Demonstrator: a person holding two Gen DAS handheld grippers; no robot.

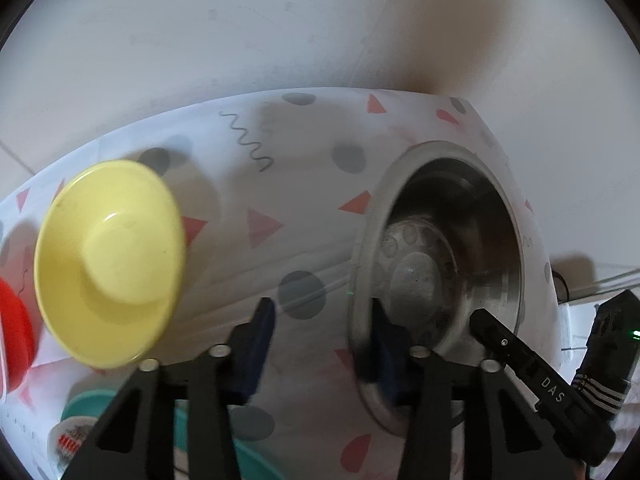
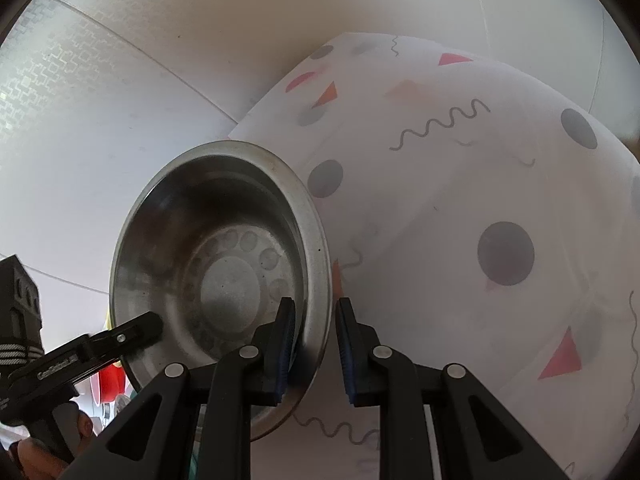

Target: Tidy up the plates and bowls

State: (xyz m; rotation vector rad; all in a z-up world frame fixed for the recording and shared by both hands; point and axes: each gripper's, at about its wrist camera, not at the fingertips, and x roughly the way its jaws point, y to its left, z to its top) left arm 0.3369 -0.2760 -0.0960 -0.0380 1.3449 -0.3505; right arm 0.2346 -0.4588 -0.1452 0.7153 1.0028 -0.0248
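Note:
A steel bowl (image 1: 436,248) stands on the patterned tablecloth (image 1: 280,160). My left gripper (image 1: 320,308) straddles its near rim. One blue pad sits inside the bowl and the other stands well off the outer wall, so the gripper is open. In the right wrist view my right gripper (image 2: 316,306) is shut on the opposite rim of the steel bowl (image 2: 224,248), one pad inside and one outside. One of the left gripper's fingers (image 2: 136,330) reaches into the bowl from the left. A yellow bowl (image 1: 108,264) lies to the left.
A red bowl (image 1: 14,340) sits at the far left edge. A teal plate (image 1: 200,432) and a small printed dish (image 1: 68,440) lie below the left gripper. The table's far edge drops to a white tiled floor (image 1: 200,20). A hand (image 2: 40,452) holds the left gripper.

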